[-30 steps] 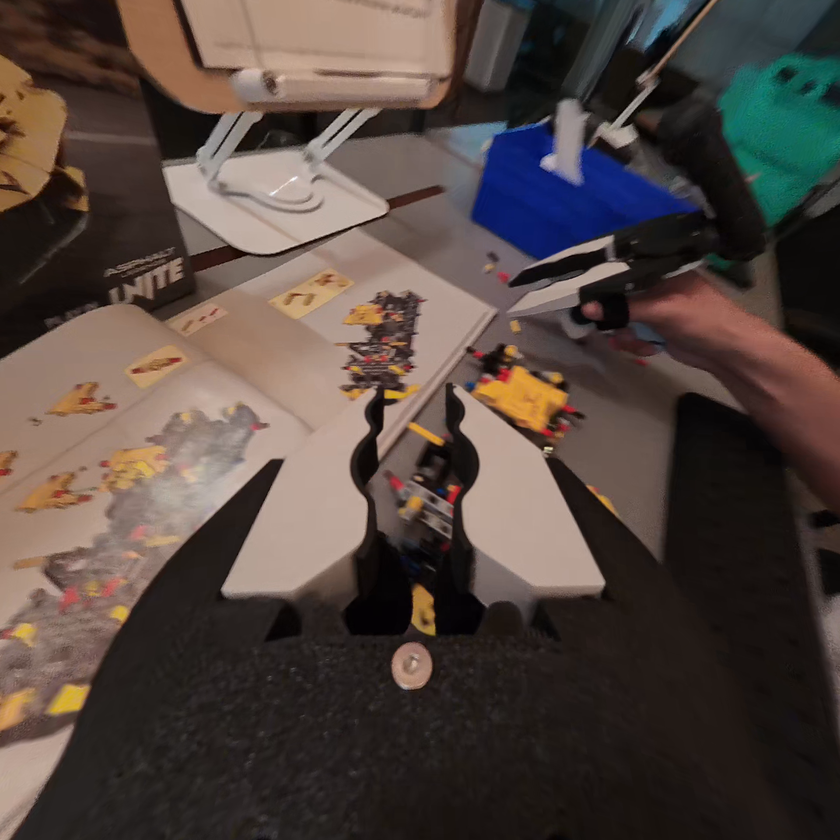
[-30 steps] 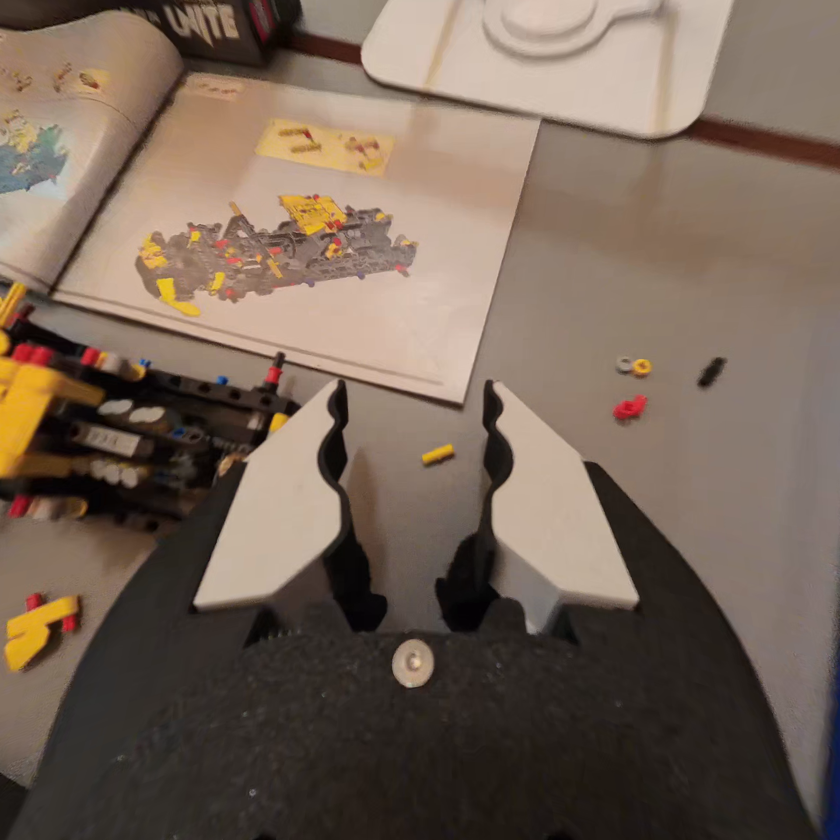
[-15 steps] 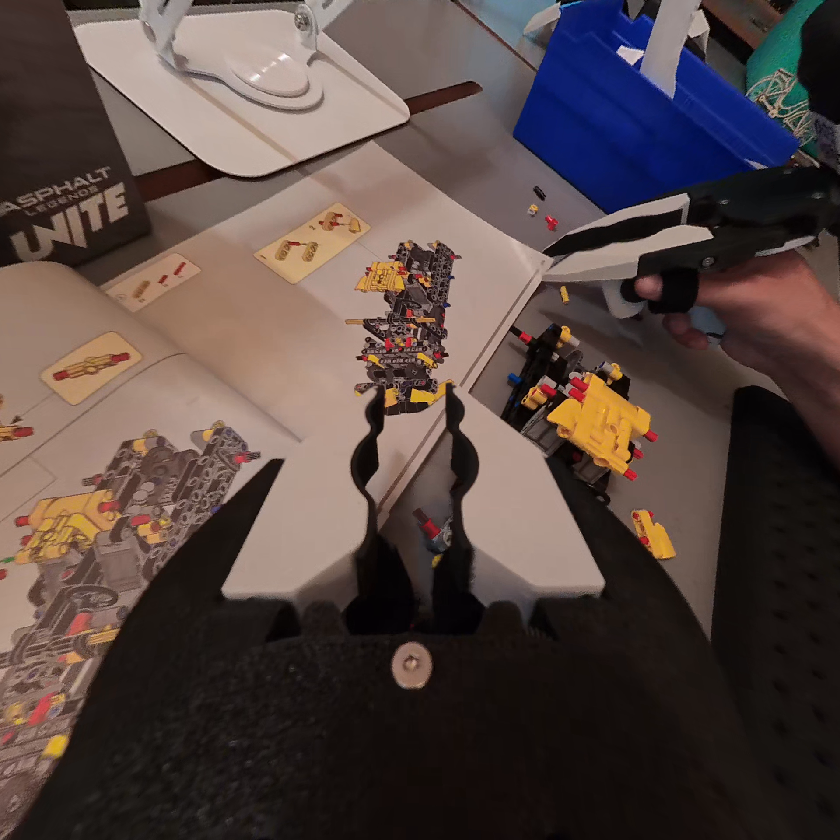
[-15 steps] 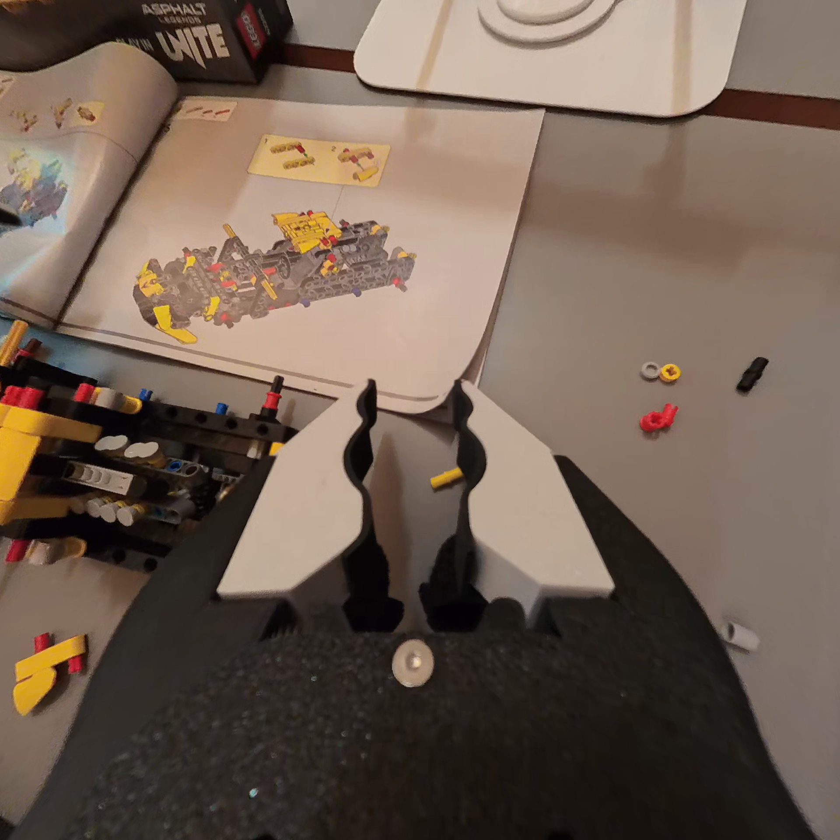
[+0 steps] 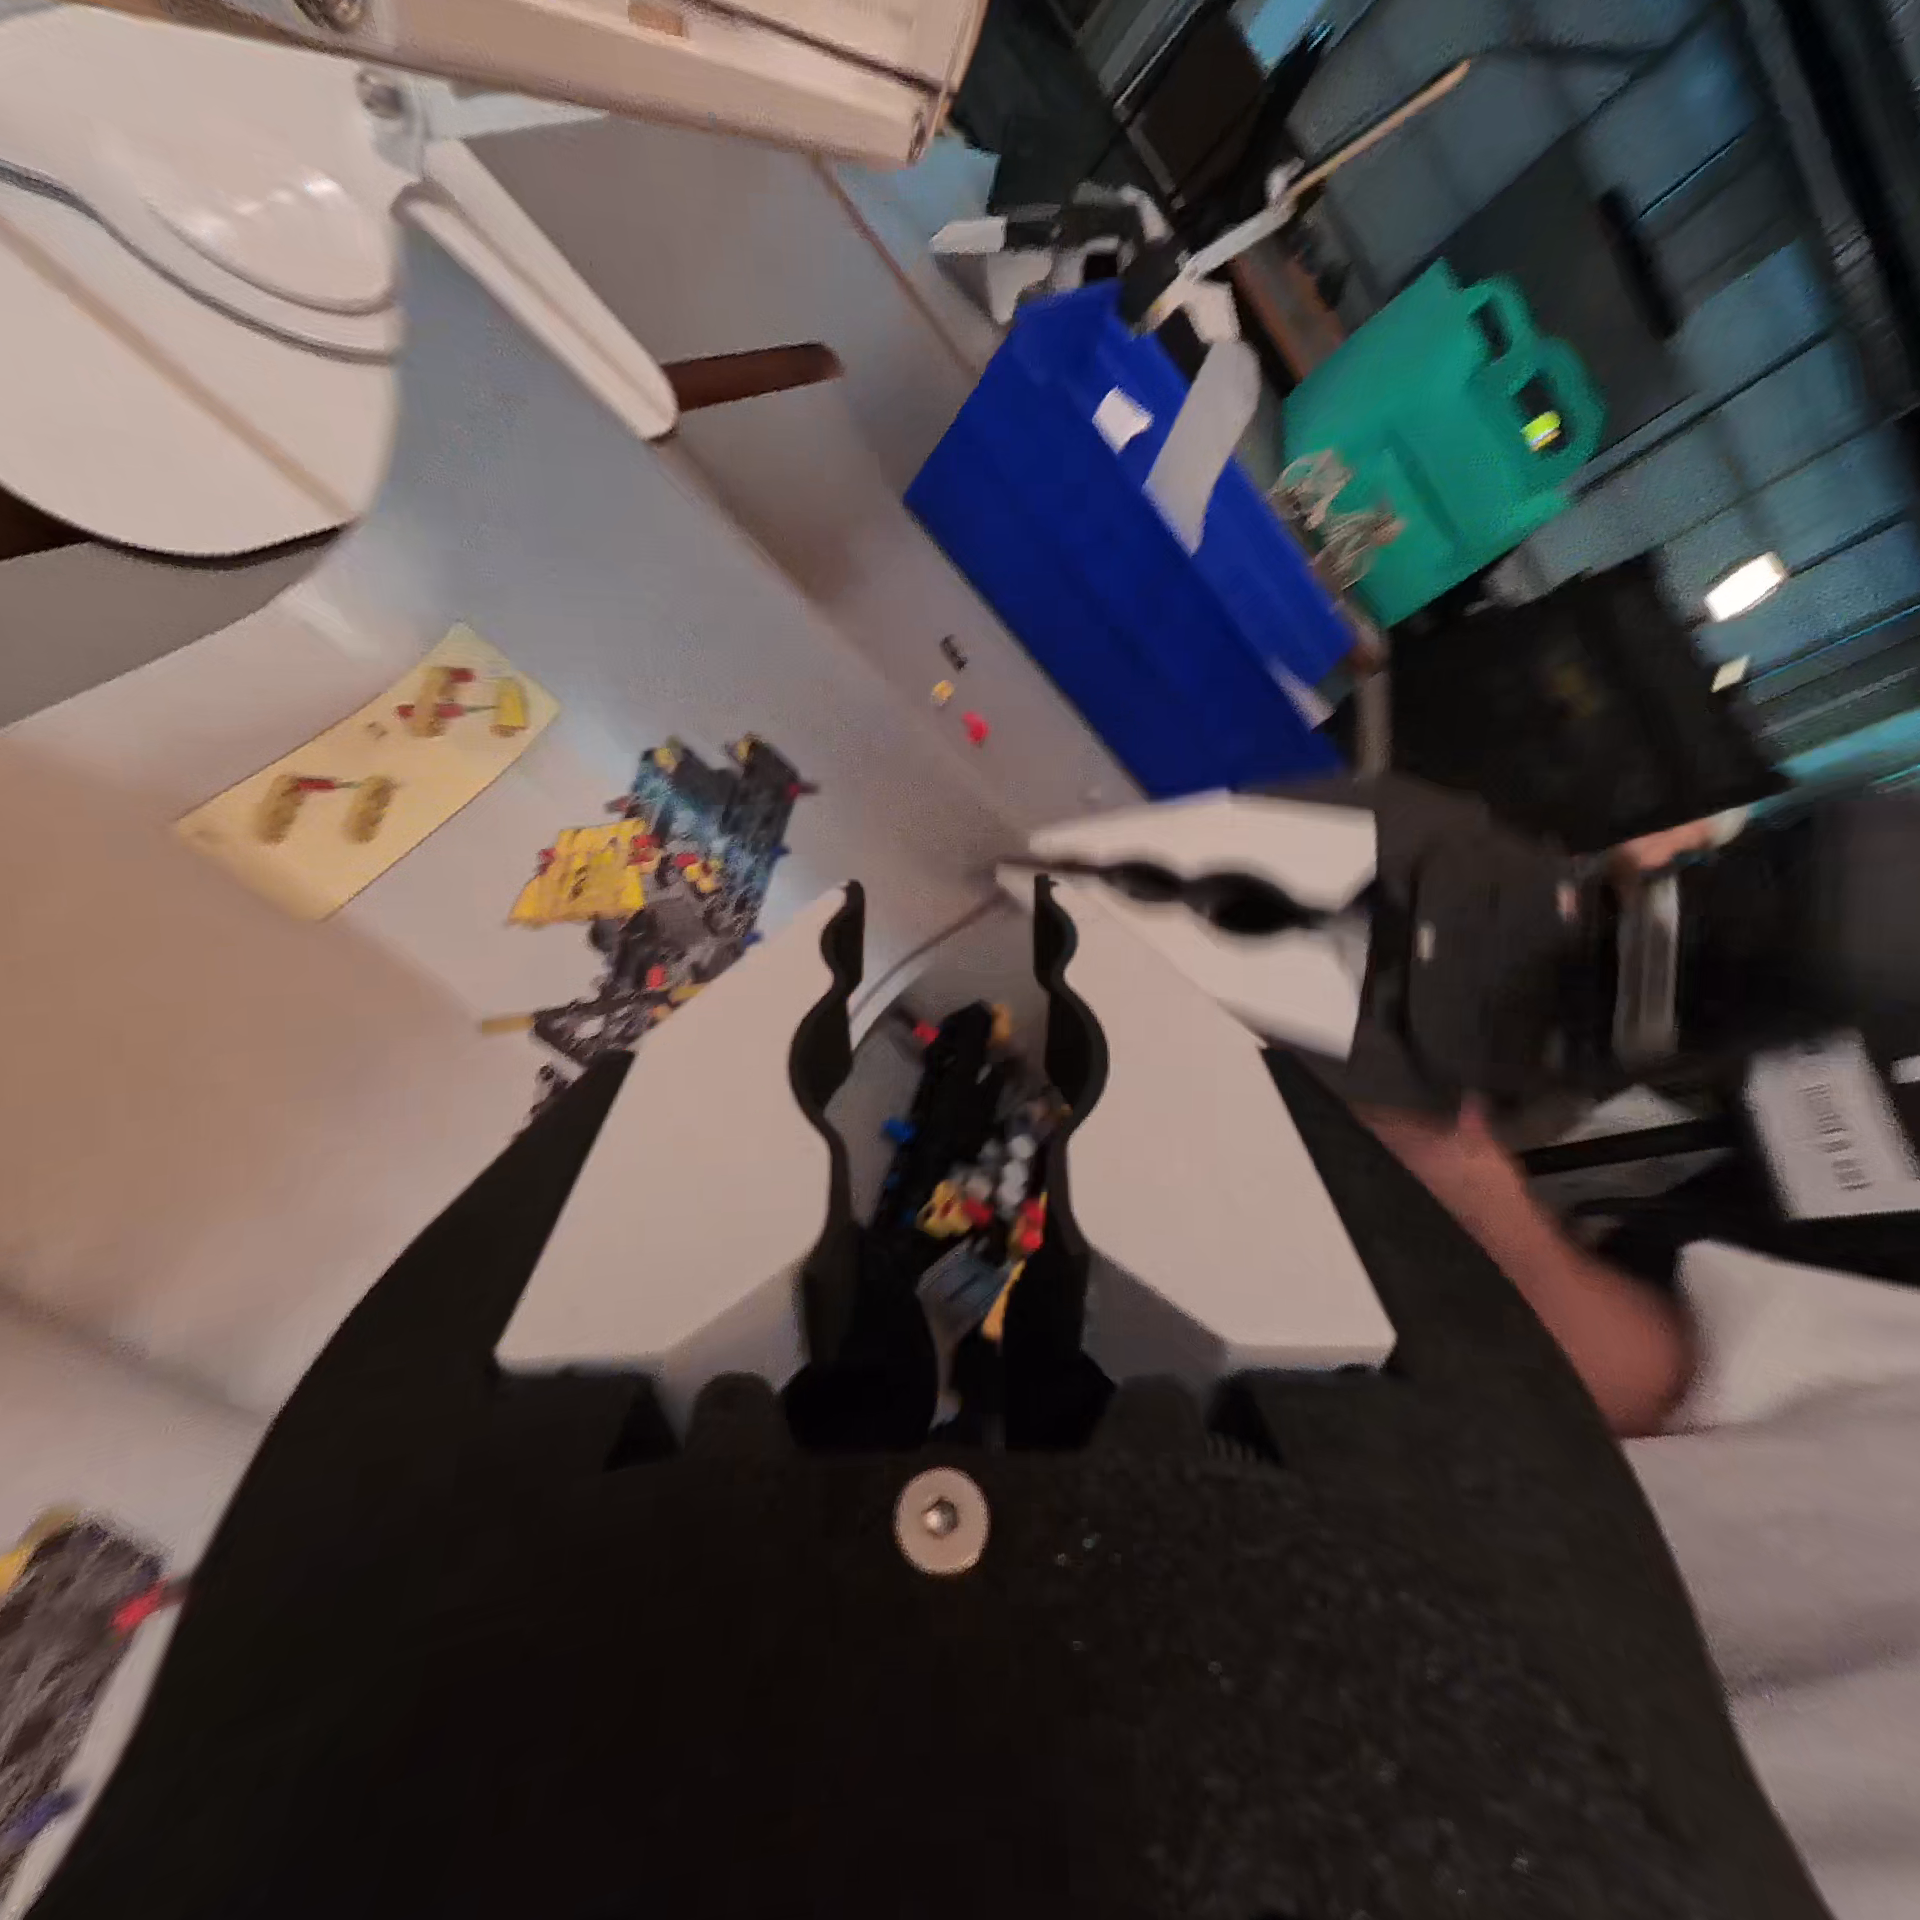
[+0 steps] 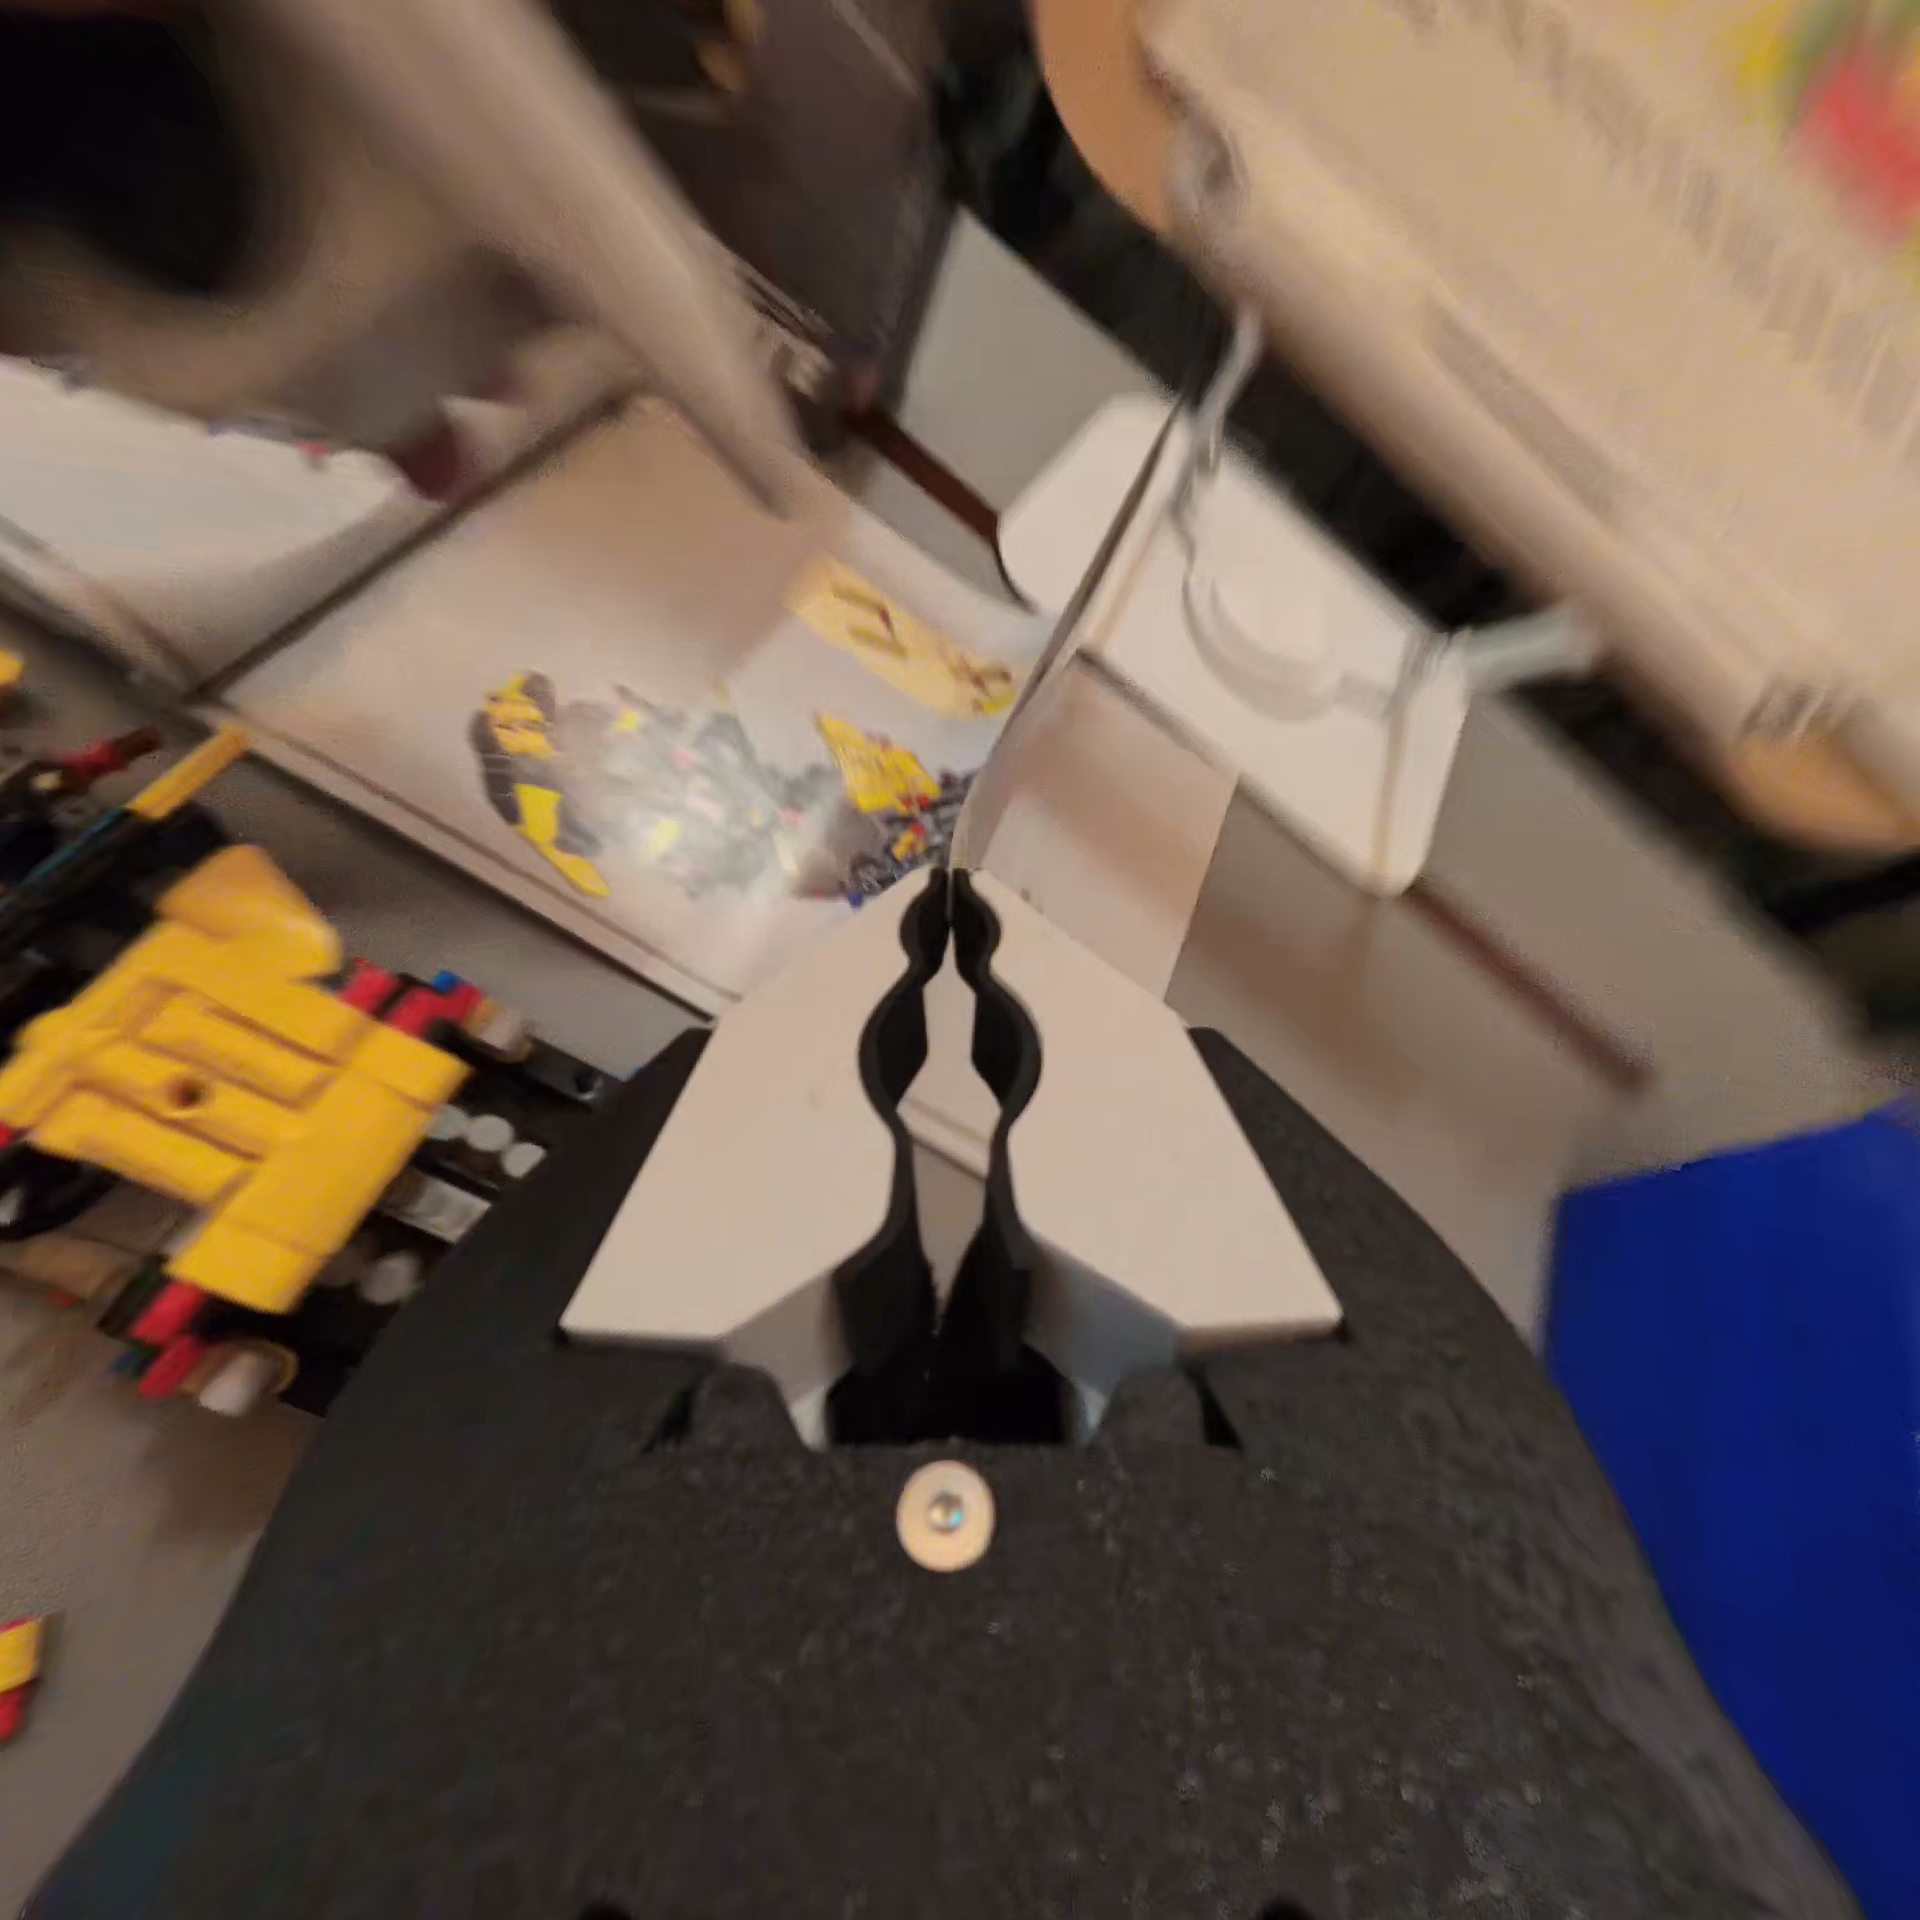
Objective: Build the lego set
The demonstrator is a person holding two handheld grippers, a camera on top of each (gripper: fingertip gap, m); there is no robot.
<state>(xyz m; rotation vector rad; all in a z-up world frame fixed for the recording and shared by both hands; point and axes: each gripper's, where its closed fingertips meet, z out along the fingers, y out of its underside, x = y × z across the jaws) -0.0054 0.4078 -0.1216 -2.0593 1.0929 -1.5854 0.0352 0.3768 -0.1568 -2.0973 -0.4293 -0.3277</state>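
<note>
The black and yellow lego model (image 6: 208, 1091) lies on the grey table at the left of the right wrist view. In the left wrist view it (image 5: 966, 1122) shows below, through the gap of my left gripper (image 5: 945, 894), which is open and holds nothing. My right gripper (image 6: 951, 878) is shut on the corner of a page (image 6: 1101, 862) of the open instruction booklet (image 6: 623, 779) and holds that page raised off the booklet. The left wrist view shows the right gripper (image 5: 1039, 862) shut at the booklet's (image 5: 416, 935) near corner, held by a hand.
A blue bin (image 5: 1091, 561) stands at the table's right, also near in the right wrist view (image 6: 1745, 1403). A white stand base (image 5: 156, 364) sits behind the booklet. Small loose pieces (image 5: 971, 727) lie before the bin. A yellow piece (image 6: 16, 1652) lies at the left. The gap from one gripper's tips to the other's is roughly 7 cm. From either gripper's tips it is about 20 cm to the yellow piece (image 6: 16, 1652).
My right gripper closed on the booklet page's corner and lifted it. My left gripper swung over the model and its jaws opened a little wider. Both views are blurred by motion.
</note>
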